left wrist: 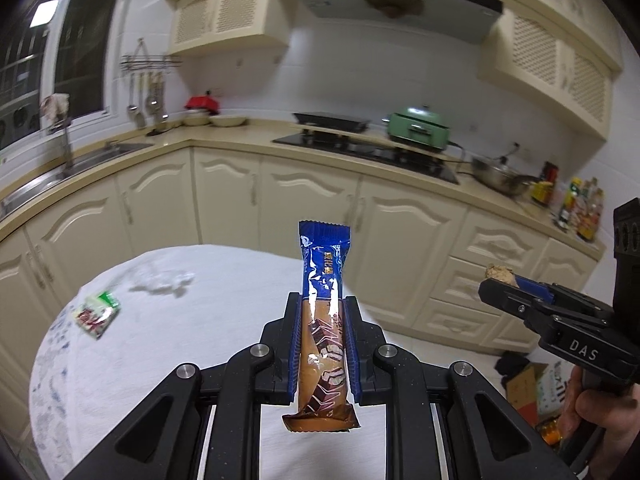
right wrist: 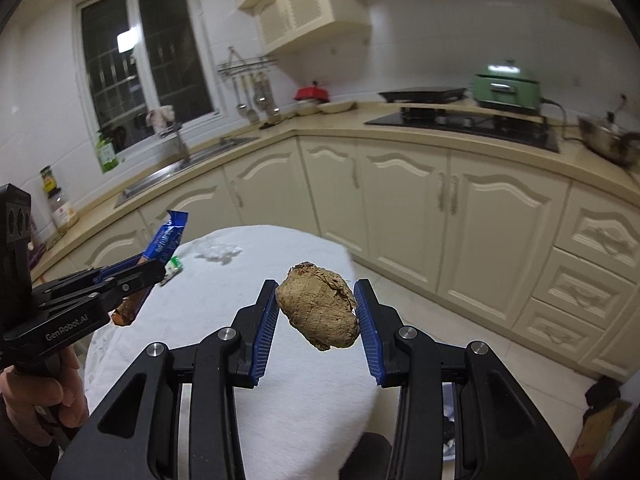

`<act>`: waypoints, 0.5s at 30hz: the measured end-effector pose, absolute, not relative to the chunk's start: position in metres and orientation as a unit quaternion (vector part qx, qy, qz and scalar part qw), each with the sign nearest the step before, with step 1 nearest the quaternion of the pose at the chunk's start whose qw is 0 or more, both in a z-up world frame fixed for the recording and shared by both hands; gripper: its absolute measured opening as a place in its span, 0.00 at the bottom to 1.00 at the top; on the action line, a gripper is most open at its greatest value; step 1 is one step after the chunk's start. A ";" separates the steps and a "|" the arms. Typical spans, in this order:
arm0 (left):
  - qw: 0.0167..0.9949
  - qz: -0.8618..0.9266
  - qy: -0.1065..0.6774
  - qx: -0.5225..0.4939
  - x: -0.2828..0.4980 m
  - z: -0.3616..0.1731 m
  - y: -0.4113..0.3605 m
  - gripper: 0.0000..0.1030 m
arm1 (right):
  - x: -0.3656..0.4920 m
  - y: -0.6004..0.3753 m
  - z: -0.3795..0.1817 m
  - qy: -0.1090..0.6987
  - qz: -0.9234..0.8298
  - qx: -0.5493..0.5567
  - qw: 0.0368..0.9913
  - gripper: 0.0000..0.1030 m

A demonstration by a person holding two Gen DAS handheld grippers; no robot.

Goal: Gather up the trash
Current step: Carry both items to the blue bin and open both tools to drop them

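Right now both tongs are loaded and held above the surface, a round table w/ a white cloth. The left tongs are pressed tight on a blue-and-brown snack wrapper; its long axis runs straight out along the fingers, blue end poking past the tips toward mid-frame, brown end hanging back toward the camera. The right tongs are part-spread, pinching a crumpled brown paper wad between the blue pads, which touch it on both sides.

What's left on the cloth lies to the left: a green-and-white packet at left-centre of the left wrist view, and a clear crinkled plastic scrap just past it, farther from the camera. In the right wrist view that packet peeks out behind the left tongs, so the left hand looks nearer to it – but it's full.

No bin shows in either view, so I can't tell which way the drop-off lies. Judging by this, both loads need dumping first.
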State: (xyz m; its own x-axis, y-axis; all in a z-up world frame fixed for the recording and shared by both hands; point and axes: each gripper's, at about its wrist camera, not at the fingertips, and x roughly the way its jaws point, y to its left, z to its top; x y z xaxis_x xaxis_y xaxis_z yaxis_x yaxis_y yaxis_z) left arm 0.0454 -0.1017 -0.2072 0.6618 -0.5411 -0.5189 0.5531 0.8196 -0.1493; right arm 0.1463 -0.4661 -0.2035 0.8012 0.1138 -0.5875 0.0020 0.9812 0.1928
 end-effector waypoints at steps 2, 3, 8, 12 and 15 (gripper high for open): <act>0.906 -0.315 0.282 0.015 0.045 -0.207 -0.113 0.15 | 0.136 -0.487 -0.204 0.312 0.007 0.103 0.944 0.38; 0.903 -0.324 0.282 0.018 0.043 -0.207 -0.120 0.15 | 0.132 -0.494 -0.205 0.312 -0.001 0.106 0.944 0.38; 0.884 -0.364 0.292 0.034 0.043 -0.210 -0.154 0.15 | 0.110 -0.537 -0.210 0.311 -0.046 0.130 0.940 0.38; 0.868 -0.391 0.302 0.049 0.046 -0.213 -0.183 0.15 | 0.100 -0.567 -0.218 0.314 -0.077 0.142 0.935 0.38; 0.857 -0.406 0.311 0.061 0.051 -0.218 -0.204 0.15 | 0.093 -0.590 -0.228 0.320 -0.098 0.156 0.929 0.38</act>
